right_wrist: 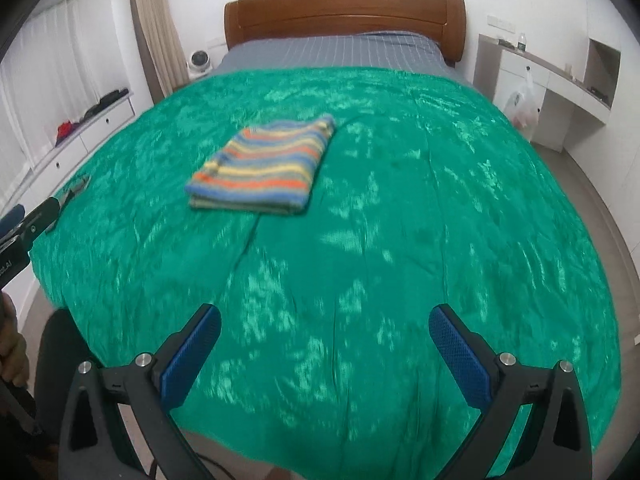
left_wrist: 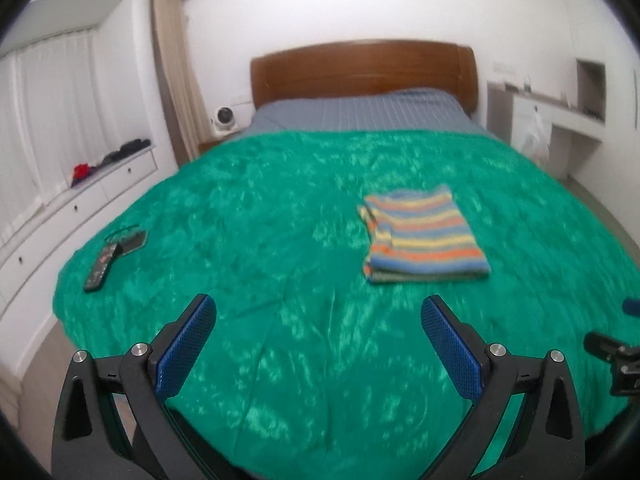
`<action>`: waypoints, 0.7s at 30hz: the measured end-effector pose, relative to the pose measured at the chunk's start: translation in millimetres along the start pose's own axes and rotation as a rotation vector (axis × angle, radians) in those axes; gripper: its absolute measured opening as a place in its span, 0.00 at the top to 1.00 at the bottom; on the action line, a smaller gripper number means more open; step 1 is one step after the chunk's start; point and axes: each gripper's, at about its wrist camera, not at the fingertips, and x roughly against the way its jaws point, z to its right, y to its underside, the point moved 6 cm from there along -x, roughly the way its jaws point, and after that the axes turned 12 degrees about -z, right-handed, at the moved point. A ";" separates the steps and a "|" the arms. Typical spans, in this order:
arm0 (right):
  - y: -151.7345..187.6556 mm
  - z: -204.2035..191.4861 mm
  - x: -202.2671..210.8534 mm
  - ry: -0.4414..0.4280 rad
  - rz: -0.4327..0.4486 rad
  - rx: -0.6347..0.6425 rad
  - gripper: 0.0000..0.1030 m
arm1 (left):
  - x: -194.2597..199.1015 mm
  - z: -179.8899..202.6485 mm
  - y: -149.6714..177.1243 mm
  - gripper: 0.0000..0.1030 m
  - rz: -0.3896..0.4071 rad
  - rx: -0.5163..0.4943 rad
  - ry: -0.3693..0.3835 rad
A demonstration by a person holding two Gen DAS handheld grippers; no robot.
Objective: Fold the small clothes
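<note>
A striped garment (left_wrist: pixel 422 238) in blue, orange and yellow lies folded into a flat rectangle on the green bedspread (left_wrist: pixel 280 220). It also shows in the right wrist view (right_wrist: pixel 262 166), left of centre. My left gripper (left_wrist: pixel 318 310) is open and empty, held above the near part of the bed, short of the garment. My right gripper (right_wrist: pixel 325 320) is open and empty too, well short of the garment and to its right. Part of the right gripper shows at the left wrist view's right edge (left_wrist: pixel 616 356).
A remote control (left_wrist: pixel 101 266) and a dark flat item (left_wrist: pixel 130 240) lie near the bed's left edge. White drawers (left_wrist: pixel 100 196) with clothes on top run along the left wall. A wooden headboard (left_wrist: pixel 364 70), a small fan (left_wrist: pixel 222 120) and a desk (right_wrist: pixel 560 80) stand beyond.
</note>
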 end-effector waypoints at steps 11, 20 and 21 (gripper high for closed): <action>4.5 -20.0 22.1 0.030 0.010 0.050 0.00 | 5.4 17.5 6.4 0.00 -0.117 -0.092 0.090; -27.1 -28.5 61.7 0.071 0.052 0.035 0.01 | 23.6 19.8 -12.1 0.00 -0.144 -0.054 0.152; -27.2 -28.4 62.8 0.075 0.053 0.034 0.01 | 25.1 20.2 -13.0 0.00 -0.141 -0.047 0.151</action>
